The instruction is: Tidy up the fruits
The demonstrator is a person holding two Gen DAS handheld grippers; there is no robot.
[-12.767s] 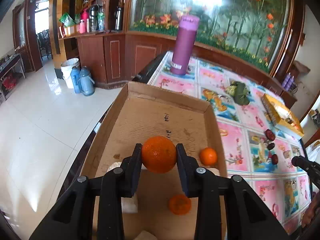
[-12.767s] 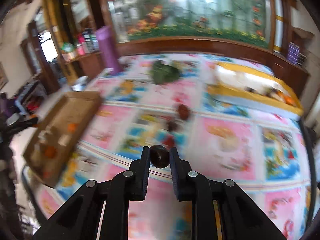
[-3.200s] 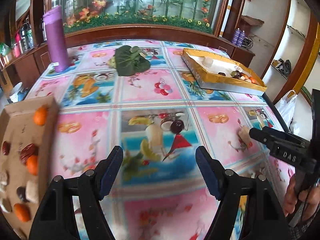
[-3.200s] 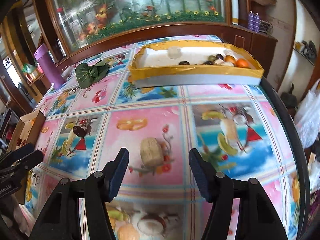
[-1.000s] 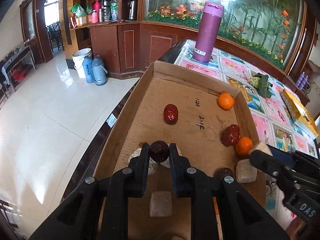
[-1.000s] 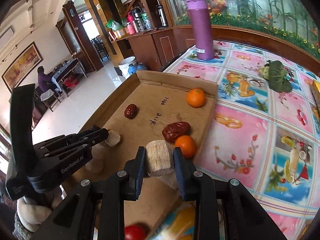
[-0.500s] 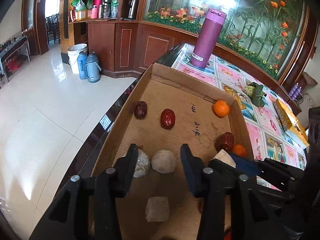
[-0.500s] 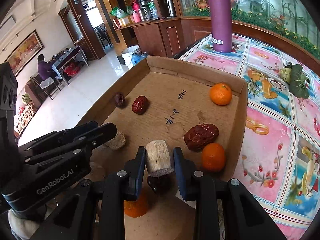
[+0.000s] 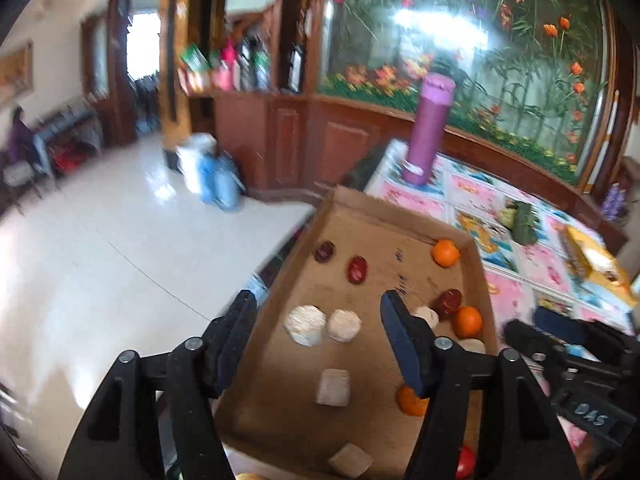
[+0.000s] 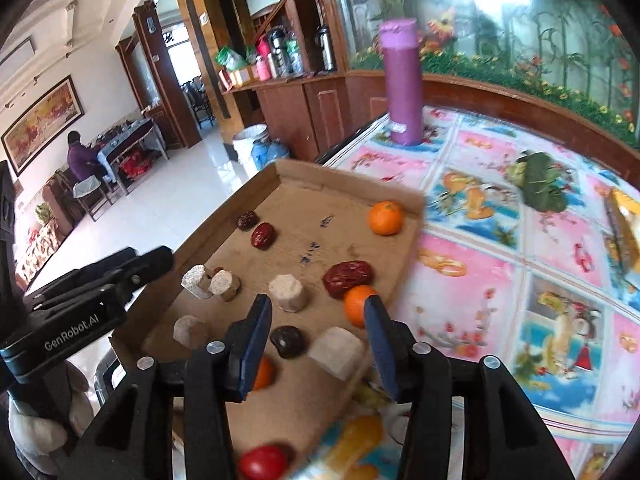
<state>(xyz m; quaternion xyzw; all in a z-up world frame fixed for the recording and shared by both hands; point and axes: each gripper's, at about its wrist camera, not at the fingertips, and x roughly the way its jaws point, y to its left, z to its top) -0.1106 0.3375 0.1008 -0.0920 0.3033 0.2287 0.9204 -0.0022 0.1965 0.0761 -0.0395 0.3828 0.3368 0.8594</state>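
Observation:
A shallow cardboard tray (image 9: 400, 210) sits at the table's left edge. It holds oranges (image 10: 385, 217), red dates (image 10: 348, 274), a dark date (image 9: 325, 251) and several pale chunks. My left gripper (image 9: 318, 332) hovers above the tray's near left part. Its jaws are opening and grip nothing; two pale rounds (image 9: 306, 325) lie on the tray floor below. My right gripper (image 10: 318, 336) hangs over the tray's near right corner, jaws opening and empty. A pale cylinder (image 10: 288, 292) stands free just beyond its fingers. A dark date (image 10: 286, 342) and a pale block (image 10: 336, 348) lie beneath it.
A purple flask (image 10: 402, 84) stands on the patterned tablecloth (image 10: 520, 280) beyond the tray. A green leaf bundle (image 10: 540, 182) and a yellow tray (image 9: 596, 268) lie further right. A red tomato (image 10: 264, 462) rests by the tray's near edge. Left of the tray is a drop to the tiled floor (image 9: 100, 260).
My left gripper let go of the dark date, spread its jaws and lifted back. My right gripper released the pale cylinder, which now stands on the tray, and its jaws have parted.

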